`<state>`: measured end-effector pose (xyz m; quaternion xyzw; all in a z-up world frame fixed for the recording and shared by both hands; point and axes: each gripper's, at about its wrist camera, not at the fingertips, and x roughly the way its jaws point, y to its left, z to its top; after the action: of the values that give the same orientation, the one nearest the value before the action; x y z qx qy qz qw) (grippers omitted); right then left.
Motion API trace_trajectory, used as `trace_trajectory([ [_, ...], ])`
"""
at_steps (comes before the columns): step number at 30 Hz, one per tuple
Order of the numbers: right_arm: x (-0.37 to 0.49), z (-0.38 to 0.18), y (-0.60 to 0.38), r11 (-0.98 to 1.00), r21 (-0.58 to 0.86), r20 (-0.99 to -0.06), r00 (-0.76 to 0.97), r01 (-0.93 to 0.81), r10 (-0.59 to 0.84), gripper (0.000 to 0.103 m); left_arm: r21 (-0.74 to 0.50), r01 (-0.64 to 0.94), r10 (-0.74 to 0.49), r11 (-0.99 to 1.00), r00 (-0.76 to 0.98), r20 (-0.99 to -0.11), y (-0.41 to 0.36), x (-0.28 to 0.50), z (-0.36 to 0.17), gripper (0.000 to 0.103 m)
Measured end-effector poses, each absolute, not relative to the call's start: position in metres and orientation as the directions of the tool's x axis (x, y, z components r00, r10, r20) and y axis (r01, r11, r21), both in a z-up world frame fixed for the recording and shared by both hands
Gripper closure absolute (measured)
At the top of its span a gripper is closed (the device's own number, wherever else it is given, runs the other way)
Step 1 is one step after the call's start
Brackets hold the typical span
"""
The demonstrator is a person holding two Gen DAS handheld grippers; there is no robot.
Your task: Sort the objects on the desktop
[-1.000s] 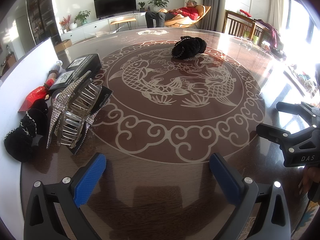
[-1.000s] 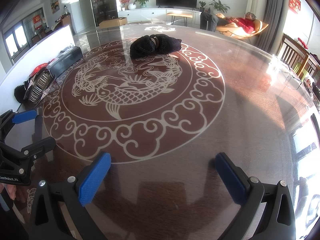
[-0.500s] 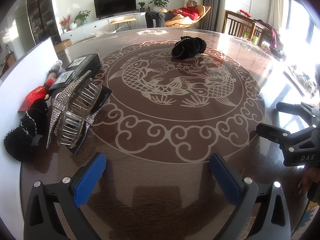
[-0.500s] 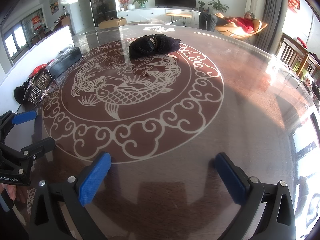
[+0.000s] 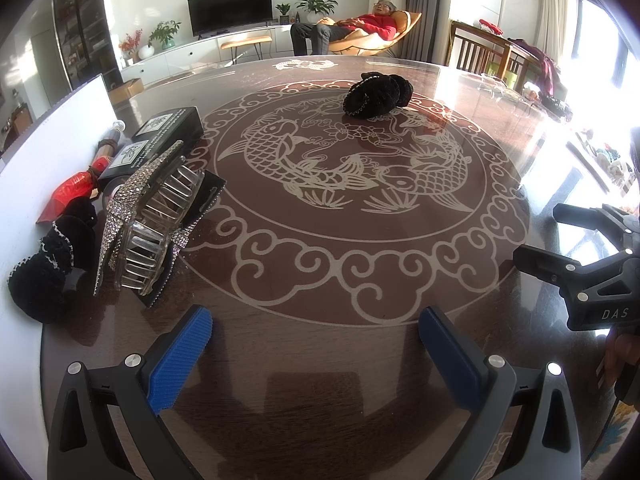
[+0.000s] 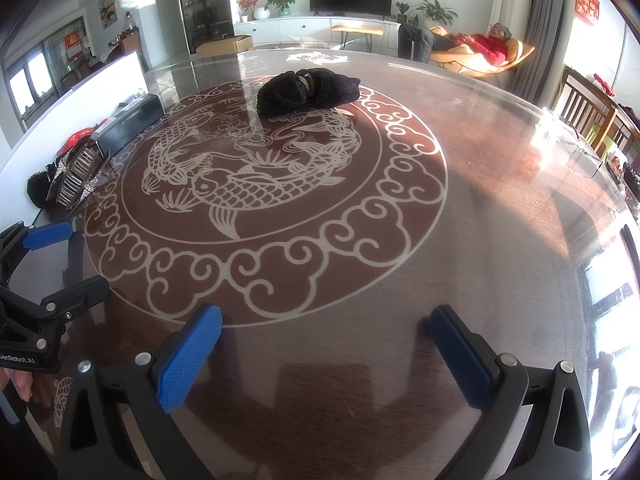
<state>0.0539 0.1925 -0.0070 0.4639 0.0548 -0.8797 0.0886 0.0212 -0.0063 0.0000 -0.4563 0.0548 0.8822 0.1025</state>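
Note:
A black fabric hair tie bundle lies on the far side of the round table's fish pattern. At the left edge sit a rhinestone hair claw, a black box, another black scrunchie and a red wrapped item. My left gripper hovers open over the near table edge, right of the claw. My right gripper is open too, with nothing between its fingers, and appears at the right of the left wrist view.
The dark glass-topped table has a white board standing along its left side. Wooden chairs stand at the far right. A person reclines in a lounge chair beyond the table.
Almost nothing has moved; the right wrist view shifts very slightly, and both grippers stay open in place.

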Motion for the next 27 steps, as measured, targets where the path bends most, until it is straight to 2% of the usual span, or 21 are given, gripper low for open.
trace_trajectory([
  [11,0.054,-0.008,0.194,-0.982,-0.014,-0.826,-0.556,0.188,-0.094,0.000,0.013,-0.194,0.102,-0.981,-0.571,-0.814,-0.012,0.031,0.000,0.000],
  [16,0.054,-0.008,0.193,-0.982,-0.014,-0.826,-0.556,0.188,-0.094,0.000,-0.048,-0.250,0.183,-0.967,-0.552,-0.813,-0.032,0.050,0.003,0.000],
  [22,0.054,-0.008,0.194,-0.982,-0.014,-0.826,-0.555,0.188,-0.095,0.000,-0.140,-0.109,0.177,-0.984,-0.577,-0.797,-0.091,0.016,0.028,0.000],
  [25,0.054,-0.008,0.193,-0.982,-0.014,-0.826,-0.556,0.188,-0.094,0.000,-0.200,-0.115,0.230,-0.973,-0.547,-0.805,-0.100,-0.010,0.030,0.000],
  [27,0.054,-0.008,0.194,-0.982,-0.014,-0.826,-0.555,0.189,-0.095,0.000,-0.182,-0.161,0.240,-0.970,-0.516,-0.823,-0.093,-0.023,0.024,0.000],
])
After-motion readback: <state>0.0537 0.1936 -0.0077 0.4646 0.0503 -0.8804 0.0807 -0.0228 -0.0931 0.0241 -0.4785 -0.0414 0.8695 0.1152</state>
